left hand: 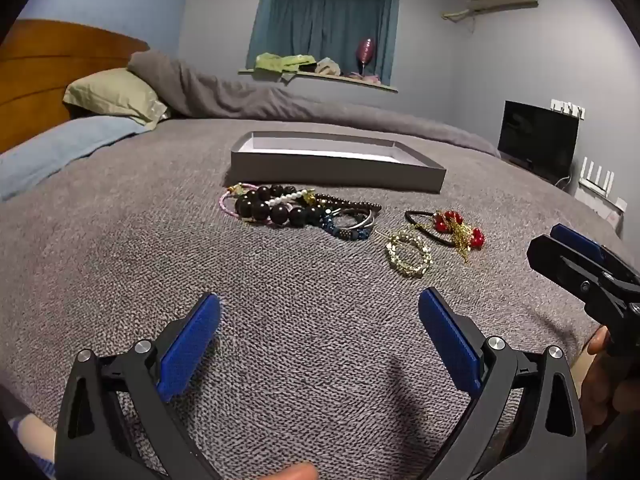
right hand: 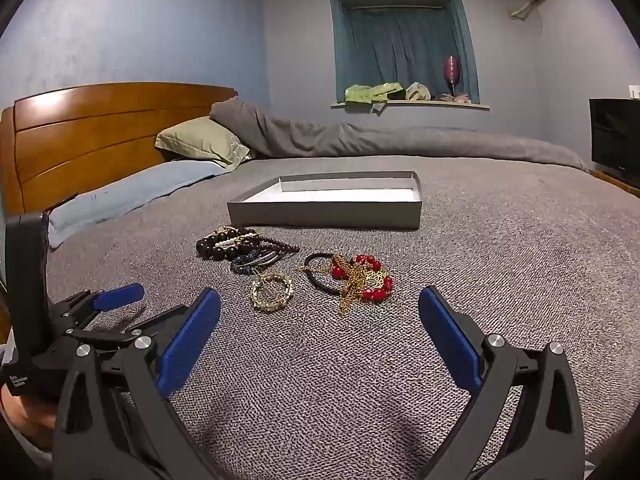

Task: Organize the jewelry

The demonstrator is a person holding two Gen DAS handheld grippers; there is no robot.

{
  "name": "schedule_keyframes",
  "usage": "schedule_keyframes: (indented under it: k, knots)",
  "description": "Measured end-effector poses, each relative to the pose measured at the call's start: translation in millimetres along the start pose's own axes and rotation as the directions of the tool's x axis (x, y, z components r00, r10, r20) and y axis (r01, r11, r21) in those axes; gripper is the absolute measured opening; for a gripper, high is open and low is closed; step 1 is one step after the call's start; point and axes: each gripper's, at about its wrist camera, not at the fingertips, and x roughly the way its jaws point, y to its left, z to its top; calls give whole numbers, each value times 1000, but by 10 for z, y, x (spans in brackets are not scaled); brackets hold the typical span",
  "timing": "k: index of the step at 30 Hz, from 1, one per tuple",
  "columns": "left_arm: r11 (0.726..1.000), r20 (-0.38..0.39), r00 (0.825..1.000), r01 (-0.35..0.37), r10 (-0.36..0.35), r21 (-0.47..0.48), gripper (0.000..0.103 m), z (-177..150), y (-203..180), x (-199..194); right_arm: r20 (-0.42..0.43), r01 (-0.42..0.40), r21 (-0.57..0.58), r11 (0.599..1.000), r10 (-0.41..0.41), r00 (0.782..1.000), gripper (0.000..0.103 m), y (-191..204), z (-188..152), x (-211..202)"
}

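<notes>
Nearest my lens on the left side sat the left gripper (left hand: 319, 312), its blue pads spread wide apart with nothing but bedcover between them, angled gently down toward the bed. From the right wrist view I saw the right gripper (right hand: 319, 308) in the same state, jaws fully apart and gripping nothing, with the other tool off to its left. Beneath both lay the grey knitted bedcover (left hand: 120, 248), which filled most of what I could see, running back to a rumpled grey duvet (right hand: 360, 136), a green pillow (right hand: 200, 140) and a blue pillow (right hand: 132, 192) against the wooden headboard (right hand: 100, 128). On the cover, beyond the jewelry, rested a shallow grey box (left hand: 336, 170), open at the top with a pale inside that looked bare. Just in front of its near wall I made out a tangled heap of bracelets (left hand: 296, 208): large black beads, a white pearl strand, a pink cord, small dark beads and silvery bangles, all touching or overlapping. To the right of that heap and a little apart lay a red bead strand (left hand: 460, 228) knotted up with a gold chain and a black loop. Closer to my grippers, between the two clusters, lay a gold link bracelet (left hand: 408, 254) by itself, flat on the cover. None of the pieces was inside the box, and neither tool touched any of them.
</notes>
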Motion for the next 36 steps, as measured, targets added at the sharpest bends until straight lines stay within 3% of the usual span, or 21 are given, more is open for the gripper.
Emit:
schedule_keyframes:
  k: [36]
  knots:
    - [1000, -1, 1000, -8, 8, 7, 98, -2, 11, 13, 3, -10, 4, 1000, 10, 1000, 98, 19, 0, -14]
